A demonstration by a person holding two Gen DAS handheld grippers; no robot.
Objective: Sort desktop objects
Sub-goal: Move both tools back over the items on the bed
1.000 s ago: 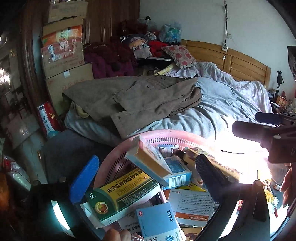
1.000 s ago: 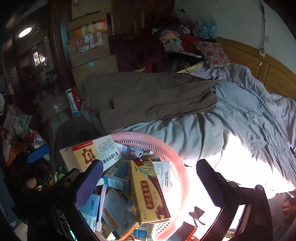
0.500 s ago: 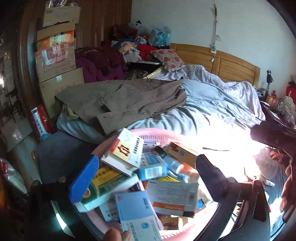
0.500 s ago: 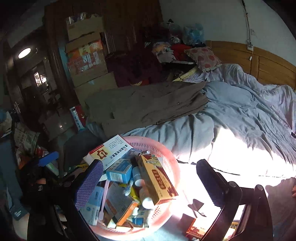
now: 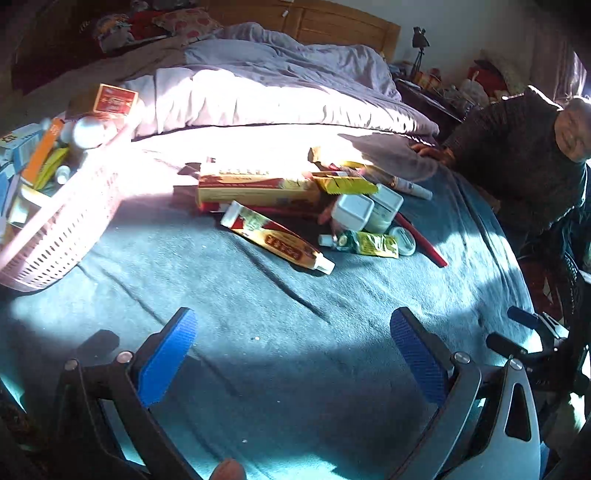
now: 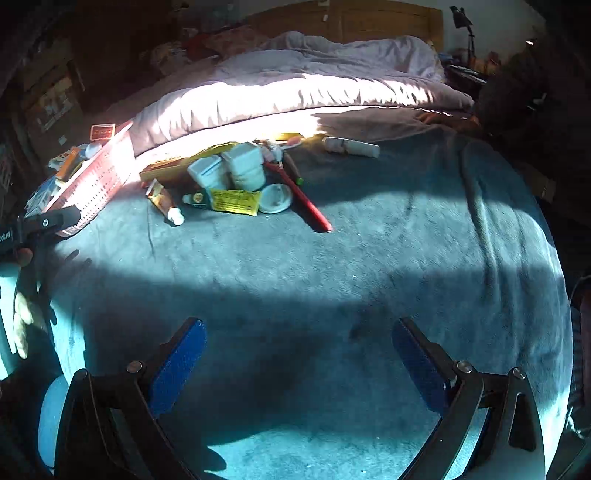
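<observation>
A pile of small items lies on the blue blanket (image 5: pixel 280 332): a yellow and red toothpaste tube (image 5: pixel 277 242), a long yellow box (image 5: pixel 258 190), two white jars (image 5: pixel 352 212), a green tube (image 5: pixel 364 243), a round lid (image 6: pixel 275 198) and a red stick (image 6: pixel 301 197). A pink basket (image 5: pixel 55 236) full of medicine boxes stands at the left. My left gripper (image 5: pixel 291 354) is open and empty, low over the blanket, short of the pile. My right gripper (image 6: pixel 297 356) is open and empty, also over bare blanket.
A pale quilt (image 5: pixel 266 96) on the bed lies behind the pile. A person in a dark jumper (image 5: pixel 517 155) leans at the right with a hand on the bed. A white tube (image 6: pixel 351 147) lies apart at the back. A wooden headboard (image 6: pixel 351 18) stands behind.
Both views have swung down and right, from the basket and the coat on the bed to the blanket and the pile. The basket now sits at the left edge. Both grippers stay open.
</observation>
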